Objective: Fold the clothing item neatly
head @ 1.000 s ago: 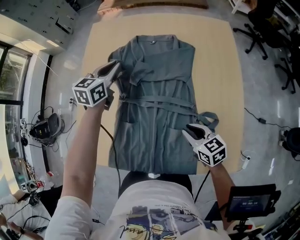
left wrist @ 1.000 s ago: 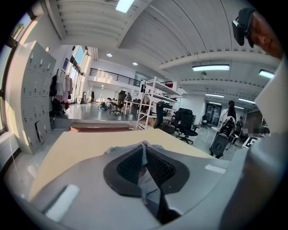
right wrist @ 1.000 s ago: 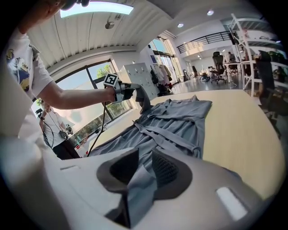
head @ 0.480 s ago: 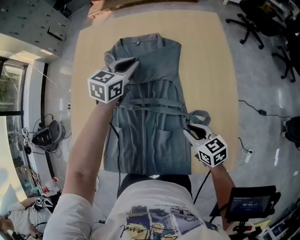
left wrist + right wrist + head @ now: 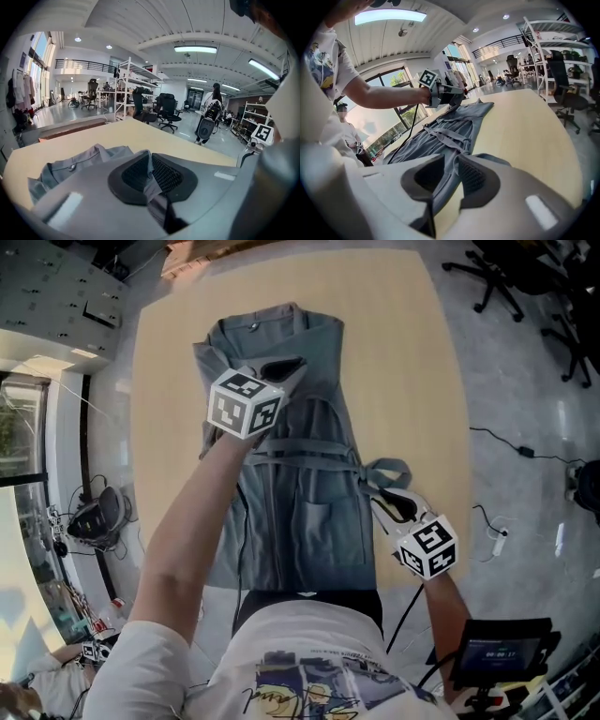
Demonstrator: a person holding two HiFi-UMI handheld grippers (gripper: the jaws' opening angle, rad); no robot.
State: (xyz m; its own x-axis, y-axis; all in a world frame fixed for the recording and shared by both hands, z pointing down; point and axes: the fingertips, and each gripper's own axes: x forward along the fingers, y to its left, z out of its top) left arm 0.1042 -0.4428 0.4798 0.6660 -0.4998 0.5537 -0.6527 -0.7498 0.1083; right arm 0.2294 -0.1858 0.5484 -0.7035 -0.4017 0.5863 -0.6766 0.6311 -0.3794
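Folding is just begun: the soft grey cloth robe [image 5: 314, 512] is spread under the tongs on the light wooden table [image 5: 403, 352]. One side is pinched in the left tongs [image 5: 292, 367], the other in the right tongs [image 5: 377, 499].

Nothing here can really be read. The marker cube [image 5: 246, 404] on the left claw [image 5: 294, 365] and the other cube [image 5: 427, 546] on the right claw [image 5: 375, 496] show only black-and-white squares. The small screen [image 5: 502, 650] at lower right shows digits too tiny to read. The T-shirt [image 5: 309, 681] at the bottom edge has looping script, too blurred to read.
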